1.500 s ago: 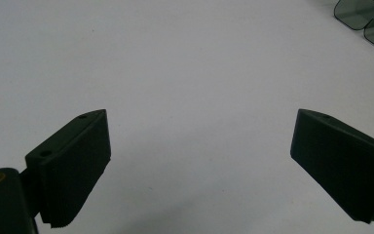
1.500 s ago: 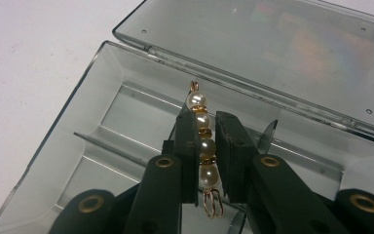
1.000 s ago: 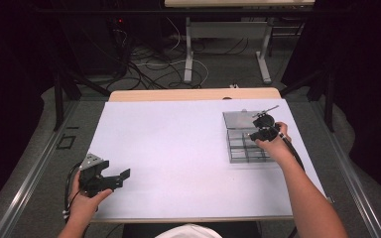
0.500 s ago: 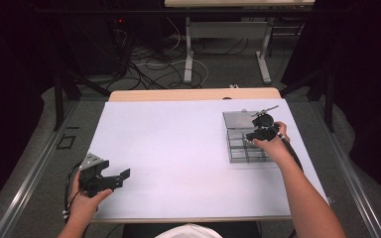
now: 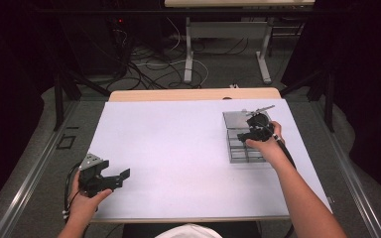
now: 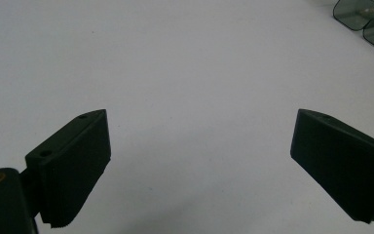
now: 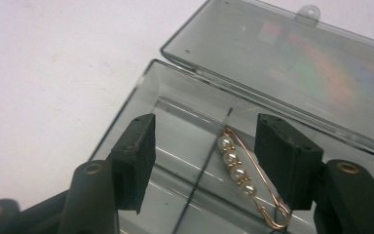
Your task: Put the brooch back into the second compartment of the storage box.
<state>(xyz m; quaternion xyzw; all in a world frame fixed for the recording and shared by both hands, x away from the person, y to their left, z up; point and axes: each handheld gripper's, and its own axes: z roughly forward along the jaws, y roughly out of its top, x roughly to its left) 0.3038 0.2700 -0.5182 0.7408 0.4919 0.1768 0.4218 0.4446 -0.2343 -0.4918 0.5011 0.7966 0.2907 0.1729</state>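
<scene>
Near the front left corner of the white table [image 5: 178,148], the left tongs [image 5: 120,177] rest low in the person's left hand [image 5: 87,203], pointing toward the right edge. In the left gripper view their two black jaws stand wide apart over bare tabletop, released, with nothing between them.

Toward the right edge, nearer the far right corner, lies the smoky transparent plastic compartment box [image 5: 240,144], its hinged lid [image 7: 292,53] folded open and flat on the table behind it. The right tongs [image 5: 252,132], held in the person's right hand [image 5: 268,148], hang over the box and point down into it. Their jaws have just been opening and now stand released, part-way apart. Between them, lying in a compartment just beside a divider wall, is the gold wire pin strung with four small white pearls [image 7: 238,173]; neither jaw touches it.
</scene>
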